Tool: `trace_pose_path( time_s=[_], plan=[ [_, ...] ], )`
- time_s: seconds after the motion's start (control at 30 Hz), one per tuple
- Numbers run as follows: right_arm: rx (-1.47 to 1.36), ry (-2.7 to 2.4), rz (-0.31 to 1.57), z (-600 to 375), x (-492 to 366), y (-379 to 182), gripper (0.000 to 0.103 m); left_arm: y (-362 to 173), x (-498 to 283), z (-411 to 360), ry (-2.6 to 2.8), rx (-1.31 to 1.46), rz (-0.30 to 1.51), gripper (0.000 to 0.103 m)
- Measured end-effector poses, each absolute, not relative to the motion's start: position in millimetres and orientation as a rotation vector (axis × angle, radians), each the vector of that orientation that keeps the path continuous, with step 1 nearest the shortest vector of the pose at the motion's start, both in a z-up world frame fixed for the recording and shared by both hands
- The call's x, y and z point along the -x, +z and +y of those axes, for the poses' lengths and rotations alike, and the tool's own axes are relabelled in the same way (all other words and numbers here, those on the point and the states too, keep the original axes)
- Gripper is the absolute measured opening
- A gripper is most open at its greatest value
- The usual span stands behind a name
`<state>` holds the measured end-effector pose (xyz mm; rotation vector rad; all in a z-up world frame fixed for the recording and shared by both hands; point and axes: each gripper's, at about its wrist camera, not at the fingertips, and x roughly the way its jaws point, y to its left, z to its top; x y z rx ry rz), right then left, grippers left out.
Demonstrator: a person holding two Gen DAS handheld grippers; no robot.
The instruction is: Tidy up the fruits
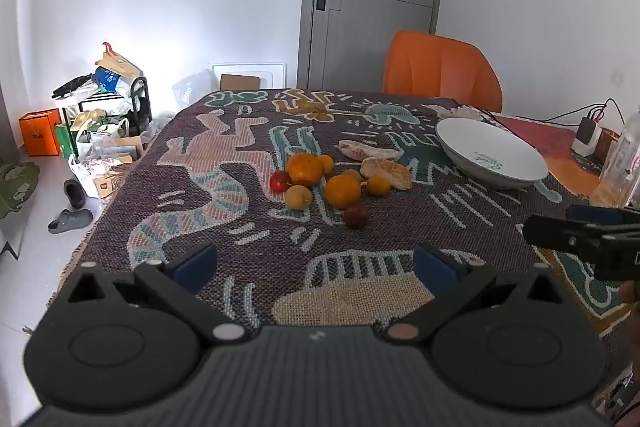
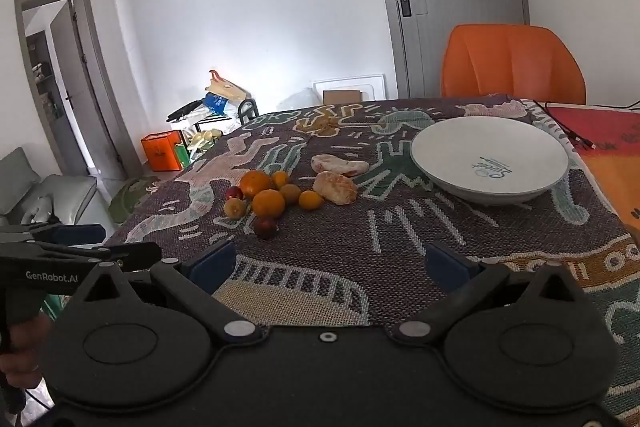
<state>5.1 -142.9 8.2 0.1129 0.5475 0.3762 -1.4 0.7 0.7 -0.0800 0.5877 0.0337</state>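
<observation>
Evidently nothing has been picked up yet. The left gripper (image 1: 316, 263) is held with its jaws spread wide and nothing between them, low over the near part of the patterned tablecloth (image 1: 248, 227). The right gripper (image 2: 330, 267) is likewise spread wide and empty, held beside the left one over the same near edge.

Further out, the fruits are seen lying loose on the cloth in one small cluster: two oranges (image 2: 268, 203), several smaller yellow-orange fruits (image 2: 311, 199), a yellowish one (image 2: 235, 207) at the left, and two dark red ones, of which the nearer (image 2: 265, 227) lies closest to the grippers. Two pale peeled pieces (image 2: 335, 187) are found just behind the cluster, toward the bowl.

The white bowl (image 2: 440, 155) stands to the right of the fruit, apart from it, and nothing is seen inside it.

The task is therefore judged to be at its very start: no fruit has been gathered, and, if the bowl is the intended place, every piece is left to be moved.
</observation>
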Motion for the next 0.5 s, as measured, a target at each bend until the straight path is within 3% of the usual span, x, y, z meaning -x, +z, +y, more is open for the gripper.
trace_pose_path(
  time_s=[0.5],
  plan=[
    [-0.114,0.347,0.554,-148.2,-5.3,7.5,0.103,4.3,1.9,-0.6,0.027,0.070,0.582,0.103]
  ],
)
